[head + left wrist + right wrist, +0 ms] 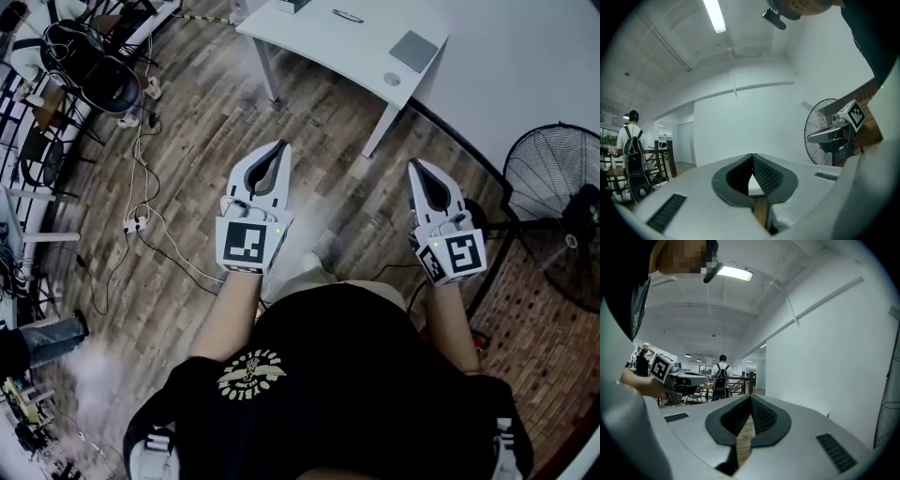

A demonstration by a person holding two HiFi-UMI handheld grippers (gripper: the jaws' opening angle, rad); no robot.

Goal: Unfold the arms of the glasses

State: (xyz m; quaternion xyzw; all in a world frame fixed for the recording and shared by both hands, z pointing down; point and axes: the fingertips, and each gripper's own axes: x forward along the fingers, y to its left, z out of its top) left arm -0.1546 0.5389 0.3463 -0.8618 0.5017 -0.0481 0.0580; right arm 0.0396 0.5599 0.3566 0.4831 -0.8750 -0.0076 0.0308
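Observation:
The glasses (347, 16) show as a small dark shape on the white table (319, 42) at the top of the head view, too small to tell how their arms lie. Both grippers are held out level over the wooden floor, well short of the table. My left gripper (281, 146) is shut with nothing between its jaws, and its tips meet in the left gripper view (752, 155). Off to the right, my right gripper (413, 165) is also shut and empty (750, 397). Neither gripper view shows the glasses.
A grey pad (413, 50) and a small round thing (392, 79) lie on the table. A standing fan (553, 211) is at the right. Office chairs (89, 61), a power strip (136, 224) and cables are on the left. A person with a backpack (721, 376) stands far off.

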